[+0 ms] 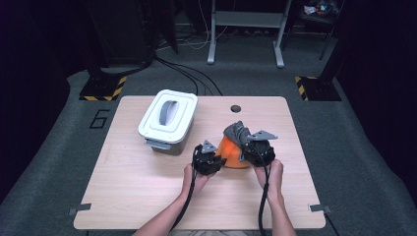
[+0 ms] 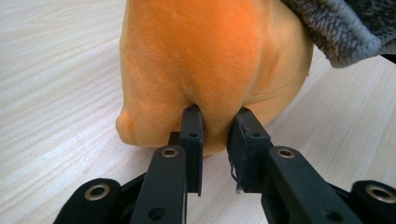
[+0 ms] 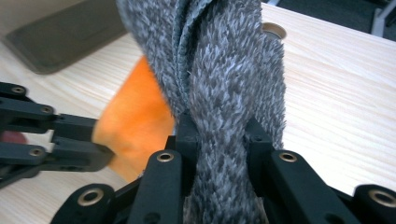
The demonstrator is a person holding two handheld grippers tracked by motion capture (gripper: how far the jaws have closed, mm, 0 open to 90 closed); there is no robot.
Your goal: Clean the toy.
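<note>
Orange plush [image 1: 231, 153] sits on the table [image 1: 137, 196] near-centre, just right of the white lidded bin [image 1: 167, 120], w/ a grey knit piece [image 1: 238, 132] draped over its top, far-right side. Left gripper [image 1: 212, 158] comes in from the plush's left & is clenched on a fold of the orange fabric [image 2: 219, 84], pads [image 2: 192, 133] pinching low on its side. Right gripper [image 1: 253, 147] sits just right of the plush, clamped on a bunched strip of the grey knit [image 3: 224, 116]. Key relation: knit runs up & over the plush from the right gripper, so the right hand is nearer it; left hand only anchors the body. Likely next: pull the knit across the plush while the left holds firm. Risk: plush slides or fold slips out.
</note>
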